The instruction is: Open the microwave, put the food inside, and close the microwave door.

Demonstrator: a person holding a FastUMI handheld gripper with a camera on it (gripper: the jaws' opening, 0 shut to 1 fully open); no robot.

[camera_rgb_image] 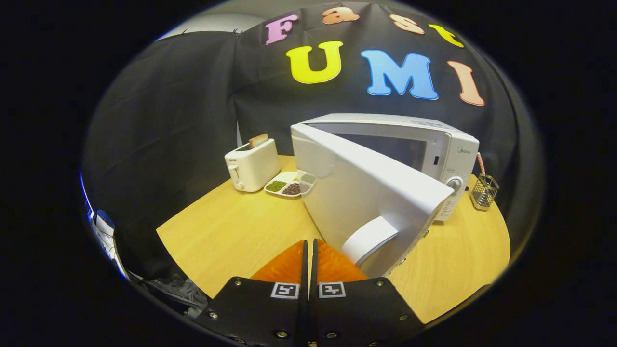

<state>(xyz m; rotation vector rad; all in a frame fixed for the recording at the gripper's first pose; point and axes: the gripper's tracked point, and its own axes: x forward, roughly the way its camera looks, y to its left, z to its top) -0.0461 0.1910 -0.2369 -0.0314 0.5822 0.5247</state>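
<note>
Two gripper fingers sit pressed together at the bottom centre of the frame, nothing pinched between them. Their tips rest just beside the lower left edge of the open microwave door, near its handle; contact cannot be confirmed. Door swung out toward the camera, covering most of the cavity. White microwave stands right of centre on a round wooden table, control knob on its right panel. Divided food tray with green and dark brown portions lies on the table behind the door, left of the microwave, touching or nearly touching it. White toaster with a slice of toast stands just left of the tray. Wire mesh holder sits at far right, beside the microwave.
</note>
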